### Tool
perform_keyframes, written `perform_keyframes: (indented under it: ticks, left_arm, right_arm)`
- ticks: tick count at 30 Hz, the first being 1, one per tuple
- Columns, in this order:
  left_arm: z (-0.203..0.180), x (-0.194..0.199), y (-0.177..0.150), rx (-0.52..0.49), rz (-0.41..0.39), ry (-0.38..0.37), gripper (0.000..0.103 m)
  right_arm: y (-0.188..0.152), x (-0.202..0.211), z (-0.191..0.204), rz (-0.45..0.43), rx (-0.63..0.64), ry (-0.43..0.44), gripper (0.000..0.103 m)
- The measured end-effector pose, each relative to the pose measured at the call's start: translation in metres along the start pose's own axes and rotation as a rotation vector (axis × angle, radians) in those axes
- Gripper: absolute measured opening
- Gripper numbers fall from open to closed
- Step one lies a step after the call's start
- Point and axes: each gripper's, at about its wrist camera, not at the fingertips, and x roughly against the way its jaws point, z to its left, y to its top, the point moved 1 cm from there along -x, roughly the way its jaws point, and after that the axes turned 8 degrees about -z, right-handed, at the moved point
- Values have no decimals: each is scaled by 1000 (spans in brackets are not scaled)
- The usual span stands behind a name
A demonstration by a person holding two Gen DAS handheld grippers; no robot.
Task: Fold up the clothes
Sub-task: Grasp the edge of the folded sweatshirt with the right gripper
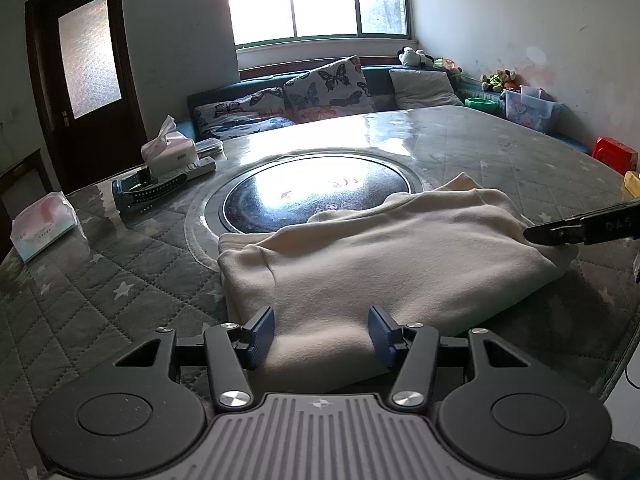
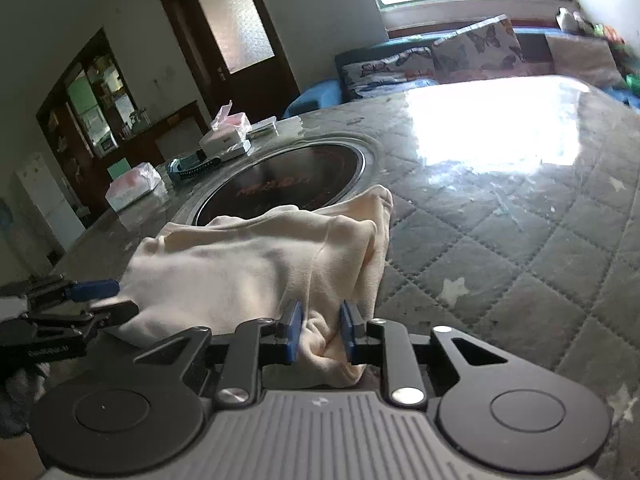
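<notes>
A cream garment (image 1: 360,264) lies folded into a thick bundle on the quilted table cover (image 1: 100,300), just in front of the round hob. My left gripper (image 1: 322,334) straddles the bundle's near edge. Its blue pads (image 1: 262,334) stand apart with cloth lying loosely between them, so it is open. The same gripper (image 2: 106,298) shows at the left edge of the right wrist view, beside the bundle. My right gripper (image 2: 320,332) is shut on a bunched corner of the cream garment (image 2: 248,264), which puckers between the pads. Its dark tip (image 1: 534,235) reaches the bundle's right end.
A round glass hob (image 1: 316,196) is set into the table behind the garment. At the table's left stand a tissue box (image 1: 168,152), a soft tissue pack (image 1: 42,224), a remote and a dark strap (image 1: 148,192). A sofa with butterfly cushions (image 1: 328,84) lies beyond.
</notes>
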Motion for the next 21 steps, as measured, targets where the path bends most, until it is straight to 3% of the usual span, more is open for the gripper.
perform_keyframes:
  ticks: [4, 7, 13, 21]
  left_arm:
    - [0, 0, 0, -1, 0, -1, 56]
    - [1, 0, -1, 2, 1, -1, 56]
    - [2, 0, -1, 2, 0, 0, 57]
    - [1, 0, -1, 6, 1, 3, 58]
  right_arm:
    - [3, 7, 11, -44, 72, -54, 0]
    - [8, 14, 19, -81, 160, -96, 0]
    - [14, 19, -7, -68, -16, -38, 3]
    - [7, -2, -11, -17, -54, -19, 11]
